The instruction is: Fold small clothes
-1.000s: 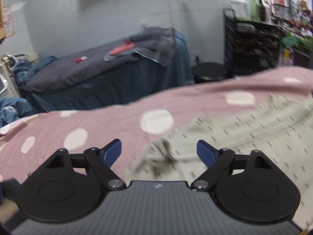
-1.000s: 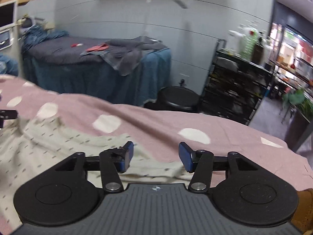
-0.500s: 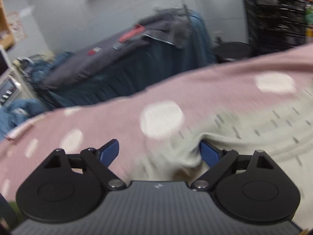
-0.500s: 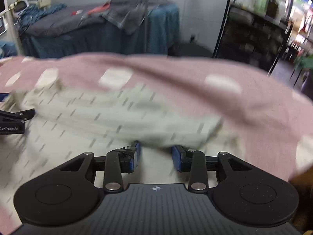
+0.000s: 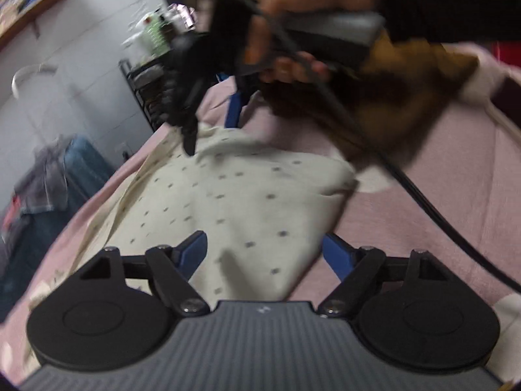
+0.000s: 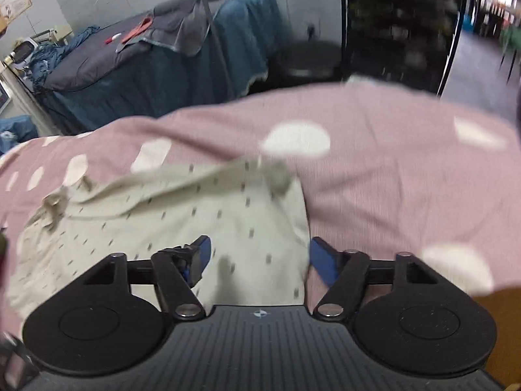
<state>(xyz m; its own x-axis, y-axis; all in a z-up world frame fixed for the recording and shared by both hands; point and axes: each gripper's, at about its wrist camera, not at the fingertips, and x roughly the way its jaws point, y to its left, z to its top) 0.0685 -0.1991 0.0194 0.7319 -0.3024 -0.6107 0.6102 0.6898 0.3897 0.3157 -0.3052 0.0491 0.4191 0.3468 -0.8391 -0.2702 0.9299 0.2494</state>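
Observation:
A small pale grey-green garment with dark dashes (image 5: 234, 202) lies folded over on a pink bedsheet with white dots (image 5: 439, 215). My left gripper (image 5: 265, 252) is open just above the garment's near edge. The right gripper (image 5: 211, 123), held in a hand, shows across the garment in the left wrist view. In the right wrist view the garment (image 6: 182, 215) lies under and left of my open right gripper (image 6: 259, 255), its right edge between the jaws.
A bed with dark blue cover and grey blanket (image 6: 156, 62) stands beyond the pink sheet (image 6: 390, 179). A black shelf rack (image 6: 400, 16) and a round black stool (image 6: 306, 58) stand at the back right. A black cable (image 5: 423, 202) trails from the right gripper.
Both grippers carried the garment's edge over into a fold. The right gripper, nearly shut half a second ago, is now open. The left wrist view has swung round to face the right gripper.

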